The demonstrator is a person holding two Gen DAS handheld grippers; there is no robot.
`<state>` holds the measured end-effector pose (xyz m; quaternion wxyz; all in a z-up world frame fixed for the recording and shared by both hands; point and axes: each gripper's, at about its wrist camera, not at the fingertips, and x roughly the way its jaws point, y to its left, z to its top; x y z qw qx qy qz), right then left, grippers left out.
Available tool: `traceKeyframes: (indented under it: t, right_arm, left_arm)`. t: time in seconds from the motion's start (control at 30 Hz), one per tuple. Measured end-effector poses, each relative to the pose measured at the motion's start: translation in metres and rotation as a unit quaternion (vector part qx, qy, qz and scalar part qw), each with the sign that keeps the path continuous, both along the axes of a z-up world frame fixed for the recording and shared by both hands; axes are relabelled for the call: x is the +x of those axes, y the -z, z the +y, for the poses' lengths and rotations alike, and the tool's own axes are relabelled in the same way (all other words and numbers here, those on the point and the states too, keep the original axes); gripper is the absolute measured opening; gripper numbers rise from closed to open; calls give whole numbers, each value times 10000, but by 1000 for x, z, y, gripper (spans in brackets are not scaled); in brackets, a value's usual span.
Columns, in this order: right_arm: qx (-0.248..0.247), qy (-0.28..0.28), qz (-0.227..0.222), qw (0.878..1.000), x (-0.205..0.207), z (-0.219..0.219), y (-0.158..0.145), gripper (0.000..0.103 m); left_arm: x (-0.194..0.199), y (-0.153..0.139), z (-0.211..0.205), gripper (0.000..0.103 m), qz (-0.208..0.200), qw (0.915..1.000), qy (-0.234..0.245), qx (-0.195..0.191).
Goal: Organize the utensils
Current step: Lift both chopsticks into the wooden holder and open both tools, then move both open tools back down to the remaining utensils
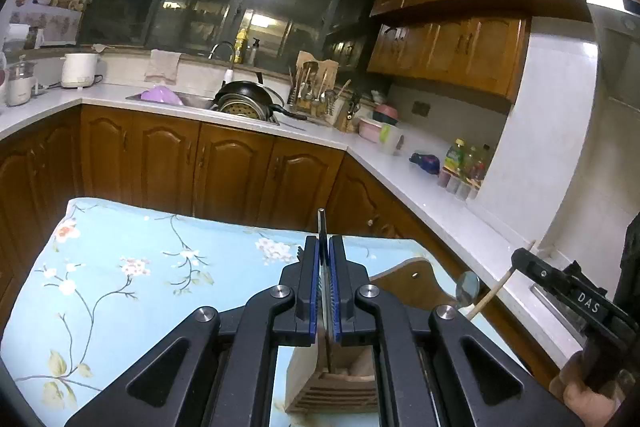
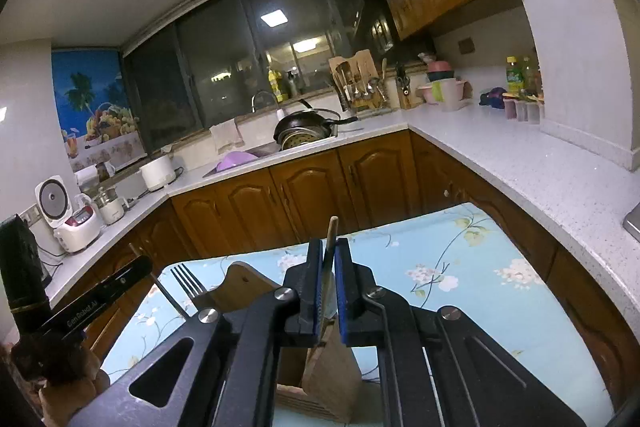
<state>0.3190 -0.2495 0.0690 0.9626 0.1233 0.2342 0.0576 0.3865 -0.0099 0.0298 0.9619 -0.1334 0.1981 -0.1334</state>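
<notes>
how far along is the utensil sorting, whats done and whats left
Done: a fork and a spoon seem to stand in the wooden holder already. In hand: the left gripper is shut on a thin metal utensil, the right gripper on a wooden handle, both over the holder. Left: drop both into slots; no loose utensils show on the cloth.

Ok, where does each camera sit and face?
Left wrist: on the left hand-held gripper clamping a metal utensil, facing over the wooden holder toward the sink; right hand-held gripper at right edge.
Right wrist: on the right hand-held gripper clamping a wooden handle, facing likewise; left hand-held gripper at left edge.
Shared: holder, floral cloth, sink.
</notes>
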Motion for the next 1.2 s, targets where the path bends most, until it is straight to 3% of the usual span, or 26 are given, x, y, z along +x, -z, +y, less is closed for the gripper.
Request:
traceKeyframes:
  t: [0.2,0.27,0.33,0.37,0.4,0.5,0.6,0.73,1.2]
  right_arm:
    - [58,-2,84,9999,3,0,-2,11]
    - [122,14,130,9998,3,-3,-1,13]
    - [268,10,135,9995,2,-7,-1,32]
    - [358,3,104,9993,1,-10,-2,55]
    - [401,17,70,9992,-2,-12,-2,72]
    - [489,100,4,9988,-12,-18,-6,74]
    - [634,59,21,9980,-22,-22,-6,86]
    - [754,-4,9,9972,-45,-23,-3,95]
    - [547,-393,582,9960,-124,4,38,96]
  left_arm:
    - [-4,0,10,4,79,9999,71,18]
    - [-5,1,13,8,221,9997,101,8]
    - [-4,-2,21,29,310,9994,84,-101]
    - [-6,-4,24,33,304,9994,46,-150]
    - [-7,-5,28,35,303,9994,22,-183]
    - [-14,-6,35,40,370,9991,-26,-191]
    - [-24,-9,41,60,430,9989,-120,-149]
    - [-48,-10,53,73,471,9983,-287,-174]
    - [-155,11,88,78,1099,9912,-713,-169]
